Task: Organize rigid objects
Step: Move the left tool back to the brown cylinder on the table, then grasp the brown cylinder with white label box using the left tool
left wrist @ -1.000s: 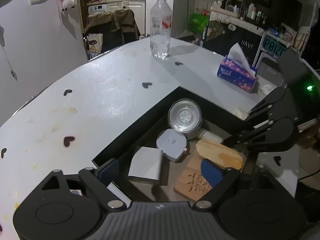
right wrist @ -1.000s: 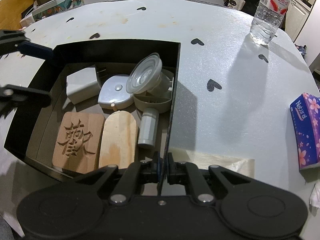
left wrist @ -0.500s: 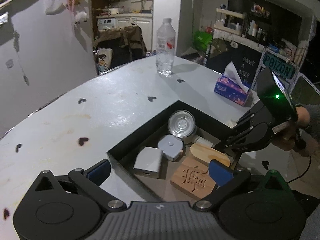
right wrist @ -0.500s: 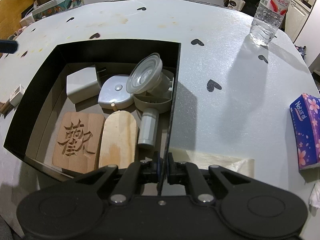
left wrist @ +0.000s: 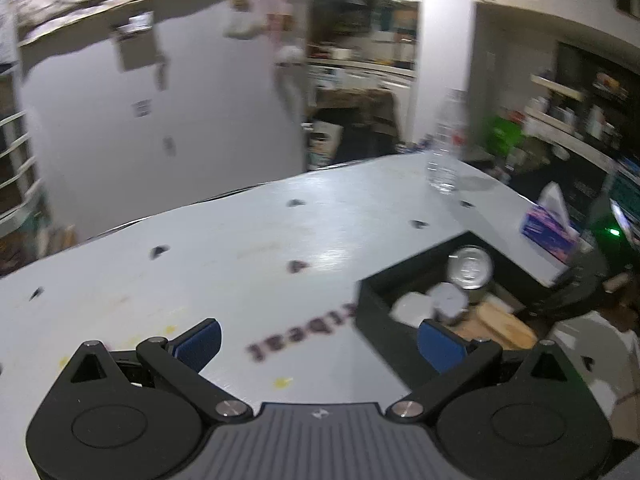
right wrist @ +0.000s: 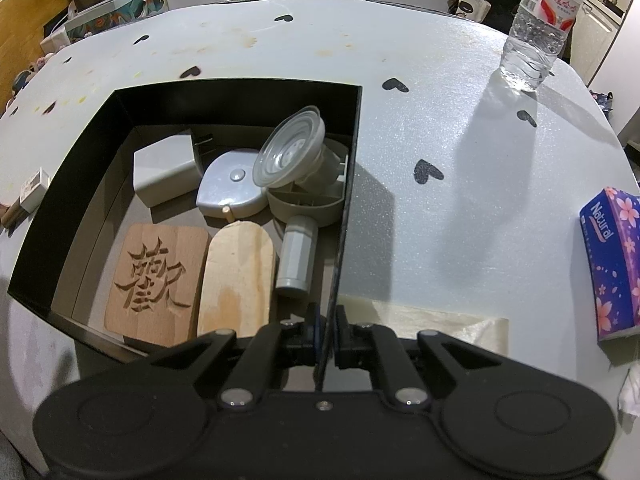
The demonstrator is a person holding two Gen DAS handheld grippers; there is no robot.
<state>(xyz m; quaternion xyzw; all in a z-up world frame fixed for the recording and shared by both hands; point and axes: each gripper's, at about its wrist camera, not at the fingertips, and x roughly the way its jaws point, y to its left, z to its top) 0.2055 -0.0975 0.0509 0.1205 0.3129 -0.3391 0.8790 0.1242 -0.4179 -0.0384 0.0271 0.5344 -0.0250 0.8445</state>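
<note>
A black box (right wrist: 236,98) stands on the white table. In it lie a carved wooden coaster (right wrist: 154,274), a plain wooden piece (right wrist: 236,280), a white charger (right wrist: 166,172), a grey tape measure (right wrist: 230,192), a clear suction cup (right wrist: 290,152) on a grey base, and a grey cylinder (right wrist: 296,256). My right gripper (right wrist: 326,332) is shut on the box's right wall (right wrist: 347,208). My left gripper (left wrist: 318,344) is open and empty, above the table left of the box (left wrist: 376,312). The left wrist view is blurred.
A water bottle (right wrist: 540,20) stands at the table's far right and shows in the left wrist view (left wrist: 446,148). A tissue box (right wrist: 612,264) lies at the right edge. A small white block (right wrist: 34,190) lies left of the box. A paper sheet (right wrist: 440,322) lies by my right gripper.
My left gripper has pulled back out of the box and swung up and to the left, still open. My right gripper has kept its hold on the box wall.
</note>
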